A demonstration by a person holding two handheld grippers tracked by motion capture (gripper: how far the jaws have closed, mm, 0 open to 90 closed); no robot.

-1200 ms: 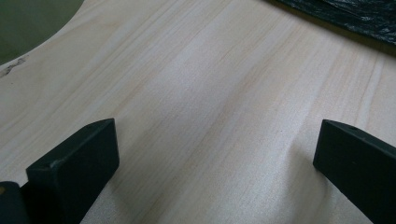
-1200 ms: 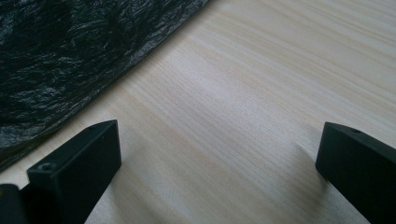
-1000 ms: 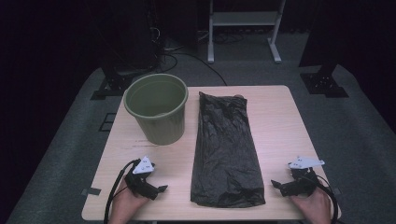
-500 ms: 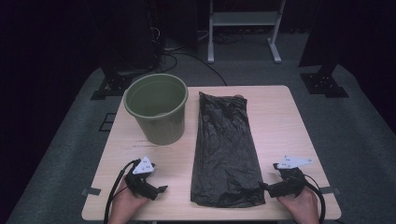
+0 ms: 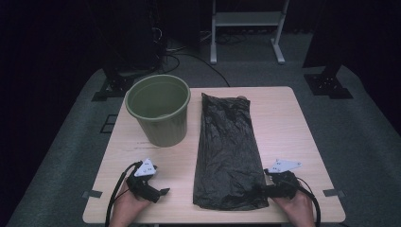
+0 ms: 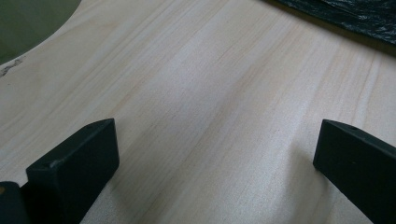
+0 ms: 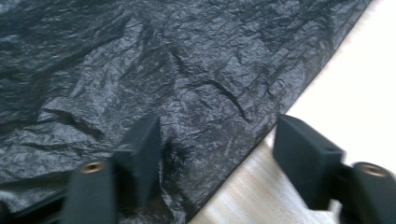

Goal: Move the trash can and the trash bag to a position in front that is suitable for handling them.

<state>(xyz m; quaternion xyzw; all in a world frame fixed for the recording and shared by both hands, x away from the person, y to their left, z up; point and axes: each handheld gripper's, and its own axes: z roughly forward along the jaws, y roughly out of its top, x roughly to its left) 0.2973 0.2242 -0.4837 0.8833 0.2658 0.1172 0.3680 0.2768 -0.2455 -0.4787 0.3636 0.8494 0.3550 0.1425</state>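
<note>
Black plastic bag lies flat on the wooden counter, long axis running from the far edge to the near edge, just right of the green bucket but apart from it. Crinkled surface, near end a bit bunched. Bucket stands upright, open top, toward the far left of the counter from the bag.

Right claw is at the bag's near right corner, held low in the person's right hand. In the right gripper view the bag covers most of the frame; one jaw sits over the plastic, the other over bare counter just past the bag's edge, so the edge runs between them. Right claw is about half open, jaws have just been closing, edge of bag between them, pads not yet pressing on it as far as I can tell.

Left claw rests near the counter's front edge, well left of the bag and nearer the person than the bucket, in the left hand. In the left gripper view left claw is spread wide, nothing between the jaws but bare wood; a strip of bag shows at the far right corner and a bit of bucket at the far left.
</note>
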